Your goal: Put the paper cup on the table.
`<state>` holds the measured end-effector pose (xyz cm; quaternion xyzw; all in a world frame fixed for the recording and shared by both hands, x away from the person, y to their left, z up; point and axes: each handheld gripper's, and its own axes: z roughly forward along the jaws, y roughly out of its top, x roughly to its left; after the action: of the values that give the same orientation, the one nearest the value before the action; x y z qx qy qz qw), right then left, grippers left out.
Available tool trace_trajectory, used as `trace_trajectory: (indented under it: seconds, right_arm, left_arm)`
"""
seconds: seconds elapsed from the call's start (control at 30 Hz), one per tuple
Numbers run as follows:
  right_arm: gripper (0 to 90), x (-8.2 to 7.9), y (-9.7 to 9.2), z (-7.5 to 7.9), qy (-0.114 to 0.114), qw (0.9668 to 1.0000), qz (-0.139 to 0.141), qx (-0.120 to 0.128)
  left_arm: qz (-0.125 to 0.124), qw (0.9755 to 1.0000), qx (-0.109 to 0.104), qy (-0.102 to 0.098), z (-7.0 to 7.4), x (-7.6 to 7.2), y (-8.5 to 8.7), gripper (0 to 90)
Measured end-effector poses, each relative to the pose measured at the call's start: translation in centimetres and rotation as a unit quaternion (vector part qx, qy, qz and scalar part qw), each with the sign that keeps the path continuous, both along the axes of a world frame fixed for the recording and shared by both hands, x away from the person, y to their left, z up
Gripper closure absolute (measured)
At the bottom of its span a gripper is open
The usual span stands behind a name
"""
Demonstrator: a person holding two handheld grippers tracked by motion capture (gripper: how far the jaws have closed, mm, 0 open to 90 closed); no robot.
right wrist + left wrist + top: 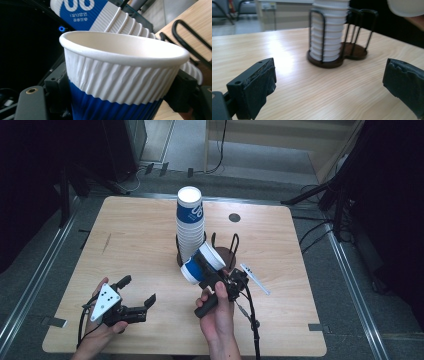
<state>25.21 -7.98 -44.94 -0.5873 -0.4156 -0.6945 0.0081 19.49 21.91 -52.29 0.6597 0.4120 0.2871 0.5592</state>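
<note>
Pale wood grain covers the table (pixel 135 250), seen from above, with two forearms entering from the near edge. At the near left, the left gripper (pixel 138 293) is held low over the wood in the person's left hand (pixel 97 332), its grey three-cornered plate on top and a cable trailing back. Its black jaws are spread wide, with nothing but bare table between them; in the left gripper view the two padded jaws stand far apart at either side.

Just right of centre, the right gripper (pixel 205 270) is gripped by the person's right hand (pixel 217 317). Its jaws are pinched on a blue and white paper cup (pixel 202 263), which is tilted on its side with its white rim turned up and to the right. In the right gripper view, the cup (pixel 120 75) is seen clamped at its blue lower part, ribbed white band above.

Right behind the held cup, a dark wire cup holder (pixel 222 252) is set on the table, with a tall stack of matching cups (pixel 190 225) standing upright in its left slot.
</note>
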Motion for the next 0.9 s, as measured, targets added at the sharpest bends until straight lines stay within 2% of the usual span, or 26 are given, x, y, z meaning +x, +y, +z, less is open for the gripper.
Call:
trace_trajectory:
  seconds: [0.1, 0.17, 0.2, 0.3, 0.4, 0.5, 0.57, 0.6, 0.63, 0.67, 0.7, 0.73, 0.8, 0.9]
  right_arm:
    - [21.5, 0.1, 0.0, 0.0, -0.003, 1.0000, -0.004, -0.009]
    - [21.5, 0.1, 0.1, 0.0, -0.023, 0.9993, -0.015, -0.023]
    - [21.6, 0.1, 0.1, 0.0, -0.030, 0.9988, -0.021, -0.032]
    - [21.6, 0.1, 0.2, 0.0, -0.039, 0.9982, -0.023, -0.039]
    - [21.5, 0.2, 0.3, 0.0, -0.053, 0.9958, -0.031, -0.068]
    - [21.5, 0.2, 0.4, 0.0, -0.055, 0.9949, -0.036, -0.077]
    - [21.4, 0.2, 0.5, -0.1, -0.058, 0.9933, -0.042, -0.091]
    - [21.4, 0.2, 0.7, -0.2, -0.063, 0.9909, -0.047, -0.109]
    - [21.4, 0.2, 0.7, -0.2, -0.063, 0.9909, -0.047, -0.109]
    - [21.4, 0.2, 0.7, -0.2, -0.065, 0.9895, -0.048, -0.120]
    - [21.3, 0.1, 0.8, -0.2, -0.072, 0.9857, -0.052, -0.143]
    - [21.3, 0.1, 0.8, -0.2, -0.072, 0.9857, -0.052, -0.143]
    - [21.3, 0.2, 0.8, -0.3, -0.079, 0.9814, -0.059, -0.165]
    - [21.3, 0.3, 0.7, -0.4, -0.079, 0.9786, -0.067, -0.178]
  left_arm:
    - [0.017, 0.9998, 0.000, 0.007, -0.5, -0.2, 0.9, 0.0]
    - [0.027, 0.9995, 0.004, 0.013, -1.0, -0.3, 1.6, 0.0]
    - [0.030, 0.9994, 0.001, 0.015, -1.2, -0.4, 1.8, 0.0]
    - [0.040, 0.9990, 0.006, 0.019, -1.5, -0.1, 2.1, 0.0]
    - [0.046, 0.9986, 0.009, 0.023, -1.8, 0.1, 2.5, 0.0]
    - [0.052, 0.9980, 0.017, 0.031, -2.2, 0.4, 2.8, 0.0]
    - [0.059, 0.9975, 0.014, 0.037, -2.4, 0.7, 2.9, 0.0]
    - [0.062, 0.9972, 0.014, 0.039, -2.4, 0.8, 2.9, 0.0]
    - [0.064, 0.9970, 0.018, 0.039, -2.5, 0.9, 3.0, 0.0]
    - [0.068, 0.9965, 0.021, 0.043, -2.6, 1.0, 3.0, 0.0]
    - [0.069, 0.9964, 0.025, 0.043, -2.6, 1.0, 3.1, 0.0]
    - [0.071, 0.9962, 0.026, 0.042, -2.7, 1.0, 3.1, 0.0]
    - [0.074, 0.9958, 0.024, 0.050, -2.8, 1.2, 3.3, 0.0]
    - [0.082, 0.9951, 0.017, 0.052, -2.8, 1.4, 3.4, 0.0]
